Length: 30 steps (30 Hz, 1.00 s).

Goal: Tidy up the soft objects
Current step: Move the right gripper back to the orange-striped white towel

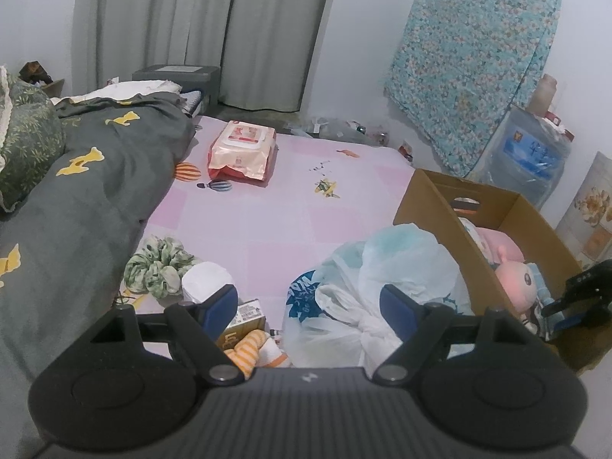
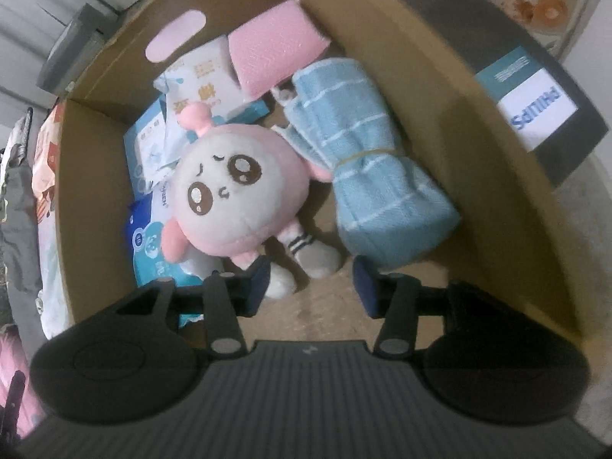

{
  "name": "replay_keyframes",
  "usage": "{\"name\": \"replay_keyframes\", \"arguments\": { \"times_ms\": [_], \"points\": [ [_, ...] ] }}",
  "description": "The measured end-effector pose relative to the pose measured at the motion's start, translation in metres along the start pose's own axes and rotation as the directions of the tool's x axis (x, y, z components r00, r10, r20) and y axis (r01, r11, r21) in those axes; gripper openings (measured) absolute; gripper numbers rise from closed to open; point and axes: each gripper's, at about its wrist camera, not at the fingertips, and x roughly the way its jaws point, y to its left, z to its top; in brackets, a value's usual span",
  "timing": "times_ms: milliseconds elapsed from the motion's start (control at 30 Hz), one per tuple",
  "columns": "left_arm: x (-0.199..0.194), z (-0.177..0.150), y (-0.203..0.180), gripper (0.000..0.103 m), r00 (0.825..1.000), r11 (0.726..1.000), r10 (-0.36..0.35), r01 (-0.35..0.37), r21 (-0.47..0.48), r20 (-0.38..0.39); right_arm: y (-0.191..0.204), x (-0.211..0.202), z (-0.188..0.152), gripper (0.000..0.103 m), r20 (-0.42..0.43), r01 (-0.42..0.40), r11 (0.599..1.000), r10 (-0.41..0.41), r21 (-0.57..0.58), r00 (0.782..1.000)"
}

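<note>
The left tool (image 1: 308, 308) stood wide open over the bed (image 1: 275, 206), empty, with a white plastic bag (image 1: 367, 290) just beyond its tips. The right tool (image 2: 308, 283) hung part-open and empty inside the cardboard box (image 2: 440, 88). In the box the pink plush doll (image 2: 229, 191) lay at center, the rolled blue towel (image 2: 367, 168) at its three o'clock and a pink cloth (image 2: 271, 53) at twelve. A green scrunchie (image 1: 157, 264) lay on the bed at nine o'clock of the bag.

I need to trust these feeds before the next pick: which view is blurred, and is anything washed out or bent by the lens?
Right wrist view: soft motion blur over the cardboard box, worst toward its edges; the pink plush still reads. Left wrist view: sharper; dim, flat light, the plastic bag slightly washed out. Both views: fisheye bending, dark corners.
</note>
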Motion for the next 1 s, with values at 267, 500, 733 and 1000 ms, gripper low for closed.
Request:
{"name": "replay_keyframes", "arguments": {
  "times_ms": [267,500,733,1000],
  "points": [
    [-0.003,-0.006,0.002,0.083,1.000,1.000,0.017,-0.017,0.006,-0.004,0.008,0.020,0.006,0.052,0.010,0.049,0.999,-0.049,0.003,0.999],
    [-0.011,-0.011,0.011,0.083,0.997,0.996,0.076,-0.076,0.035,-0.003,0.038,-0.029,-0.002,0.059,0.160,-0.009,0.995,0.024,-0.095,0.987],
    [-0.026,-0.030,0.018,0.084,0.981,0.976,0.194,-0.194,0.094,0.005,0.102,-0.066,-0.019,0.070,0.169,-0.225,0.940,0.273,-0.257,0.947],
    [-0.033,-0.054,0.033,0.085,0.968,0.965,0.252,-0.250,0.076,-0.008,0.198,-0.043,-0.059,0.071,-0.032,-0.472,0.805,0.495,-0.359,0.868]
  ]
}}
